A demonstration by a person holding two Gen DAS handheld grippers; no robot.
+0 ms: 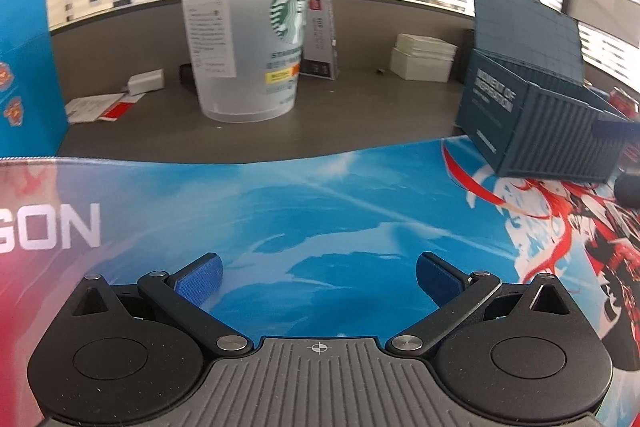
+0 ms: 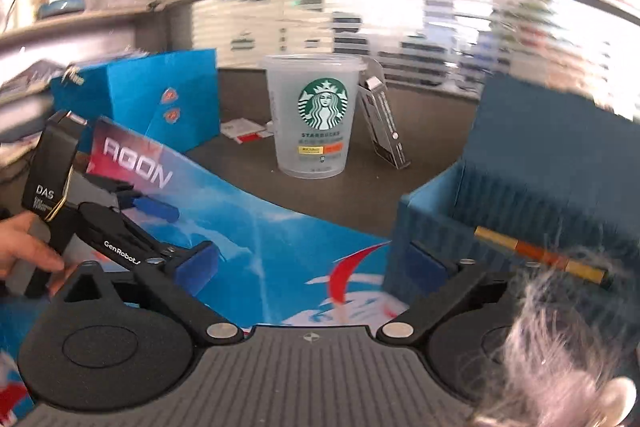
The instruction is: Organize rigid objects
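A dark blue container-style box stands open at the right on the desk mat (image 1: 532,131), (image 2: 520,187). A gold and orange stick (image 2: 540,255) lies inside it. A frosted Starbucks cup (image 1: 248,43), (image 2: 314,115) stands upright on the grey desk beyond the mat. My left gripper (image 1: 318,279) is open and empty over the blue mat (image 1: 320,195). It also shows in the right wrist view (image 2: 152,207), held by a hand. My right gripper (image 2: 312,263) is open and empty; its right finger (image 2: 424,265) is at the box's near corner.
A bright blue carton (image 1: 24,75), (image 2: 160,99) stands at the left. A small dark box (image 2: 384,119) leans behind the cup. White boxes (image 1: 424,57), a white charger (image 1: 146,81) and papers (image 1: 96,107) lie on the desk. Grey fluffy fur (image 2: 560,347) is at lower right.
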